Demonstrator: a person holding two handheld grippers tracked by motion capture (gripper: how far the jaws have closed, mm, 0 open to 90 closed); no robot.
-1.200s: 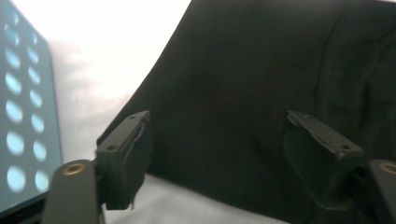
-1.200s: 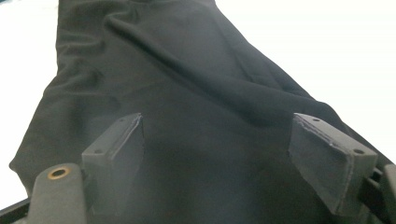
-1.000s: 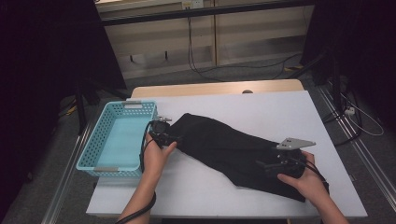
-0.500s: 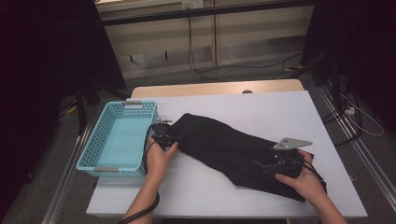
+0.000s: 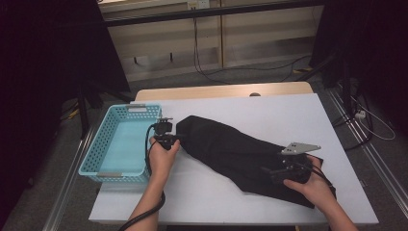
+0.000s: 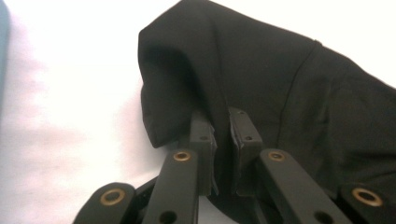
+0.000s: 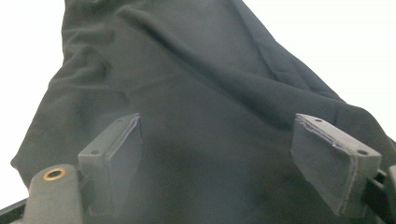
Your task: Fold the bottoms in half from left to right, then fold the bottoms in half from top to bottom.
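Since a second ago: left gripper point(image 5: 169, 139) edged slightly in at the near-basket end of the black garment point(image 5: 240, 156), its jaws just closing, now pinched together on a raised fold of the cloth, pads point(image 6: 204, 135) pressing fabric from both sides in the left gripper view; right gripper point(image 5: 284, 171) unmoved, jaws spread wide over the opposite end, pads point(image 7: 116, 149) hovering above the cloth with nothing clamped between them. Garment lying diagonally across the white table point(image 5: 288, 110), one end just beside the blue basket point(image 5: 103, 144), the other near the table's front right edge. For the step in hand, judged as securing both ends before a lift or fold: best to keep the left pinch firm and deep enough to catch all layers of the fold, not merely the top one; then lower the right jaws onto a bunched ridge of fabric rather than a flat stretch, and close fully before any pull, lest the cloth slip out. Pose: left hand point(image 5: 162, 156) reaching forward with forearm angled up from the bottom edge, gripper pointing towards the far right; right hand point(image 5: 310, 185) low by the front right corner, gripper aimed leftwards and tipped down at the cloth.
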